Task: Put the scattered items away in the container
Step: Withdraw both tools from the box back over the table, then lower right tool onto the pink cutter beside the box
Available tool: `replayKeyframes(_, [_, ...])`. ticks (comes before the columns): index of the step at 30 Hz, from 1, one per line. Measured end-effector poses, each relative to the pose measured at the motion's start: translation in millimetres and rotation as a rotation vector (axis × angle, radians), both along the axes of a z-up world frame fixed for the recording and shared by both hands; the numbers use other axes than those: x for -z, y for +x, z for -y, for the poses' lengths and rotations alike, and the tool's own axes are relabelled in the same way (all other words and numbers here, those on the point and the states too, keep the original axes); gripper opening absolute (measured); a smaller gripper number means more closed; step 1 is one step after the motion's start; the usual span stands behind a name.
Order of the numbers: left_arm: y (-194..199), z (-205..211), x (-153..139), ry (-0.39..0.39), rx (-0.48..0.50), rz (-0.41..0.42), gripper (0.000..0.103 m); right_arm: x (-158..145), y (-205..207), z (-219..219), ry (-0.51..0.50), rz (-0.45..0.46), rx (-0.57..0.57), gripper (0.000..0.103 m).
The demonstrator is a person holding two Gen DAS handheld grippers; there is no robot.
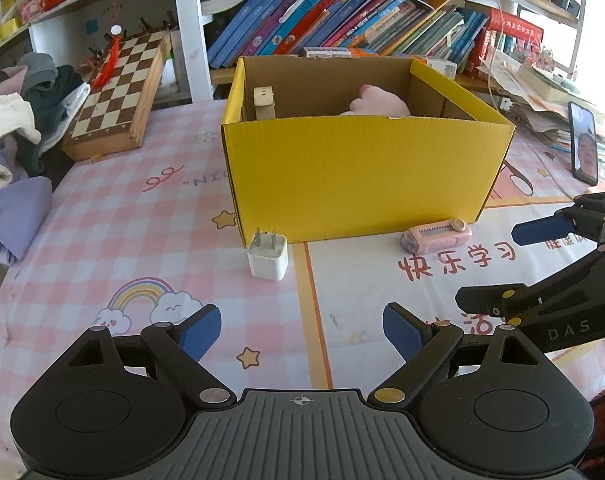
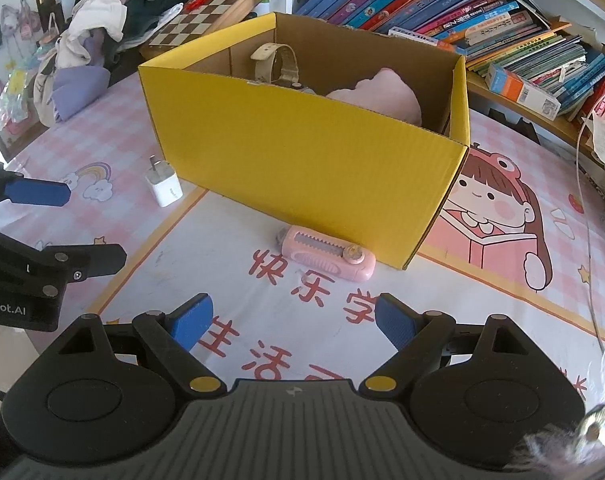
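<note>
A yellow cardboard box [image 1: 362, 176] [image 2: 302, 152] stands open on the patterned tablecloth. Inside it lie a pink soft item [image 1: 378, 104] [image 2: 382, 96] and a beige watch [image 2: 276, 62] [image 1: 264, 102]. A white charger plug [image 1: 268, 258] [image 2: 163, 188] stands by the box's near left corner. A pink utility knife [image 1: 436, 234] [image 2: 326, 258] lies in front of the box. My left gripper [image 1: 302, 334] hovers open just short of the charger, nothing between its fingers. My right gripper [image 2: 294, 322] is open just short of the pink knife, empty too.
A chessboard [image 1: 120, 88] and a heap of clothes [image 1: 18, 120] sit at the far left. Books [image 1: 342, 20] fill the shelf behind the box. A phone [image 1: 584, 144] stands at the right beside stacked papers. Each gripper shows in the other's view [image 1: 558, 272] [image 2: 46, 232].
</note>
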State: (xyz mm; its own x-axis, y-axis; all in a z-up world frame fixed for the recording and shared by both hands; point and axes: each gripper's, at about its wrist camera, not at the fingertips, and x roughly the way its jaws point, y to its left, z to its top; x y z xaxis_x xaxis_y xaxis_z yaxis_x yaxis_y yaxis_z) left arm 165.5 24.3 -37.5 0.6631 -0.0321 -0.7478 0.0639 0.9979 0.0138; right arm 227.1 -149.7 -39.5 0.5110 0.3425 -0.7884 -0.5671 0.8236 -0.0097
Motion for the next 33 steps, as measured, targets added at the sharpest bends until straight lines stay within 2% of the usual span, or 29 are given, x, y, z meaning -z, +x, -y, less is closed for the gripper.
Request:
replayKeyframes(19, [17, 1, 6, 0.027, -0.05, -0.004, 0.09, 7, 22, 1, 0.018, 0.002, -0.018, 0.085])
replayKeyframes(33, [53, -7, 17, 0.015, -0.087, -0.036, 0.089, 19, 40, 5, 0.04, -0.037, 0.007, 0.085])
